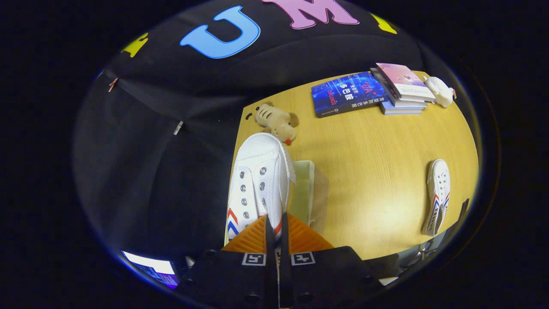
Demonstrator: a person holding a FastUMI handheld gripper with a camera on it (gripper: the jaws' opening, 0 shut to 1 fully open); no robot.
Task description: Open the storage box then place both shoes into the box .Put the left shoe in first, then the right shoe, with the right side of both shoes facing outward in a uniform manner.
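Note:
My gripper (274,225) is shut on a white canvas shoe (257,180) with red and blue chevron stripes, pinching it near the heel opening; the toe points away from the fingers. The shoe hangs above a clear plastic storage box (306,191) that stands on the wooden table (369,171) just beyond the fingers, partly hidden by the shoe. Whether the box lid is open I cannot tell. The second white shoe (437,195), same stripes, lies on the table far to the right of the box.
A tan plush toy (276,122) lies just beyond the held shoe's toe. A blue book (347,94) and a stack of books (403,88) sit at the table's far side, with a small white toy (439,91) beside them. The table's left edge runs under the shoe.

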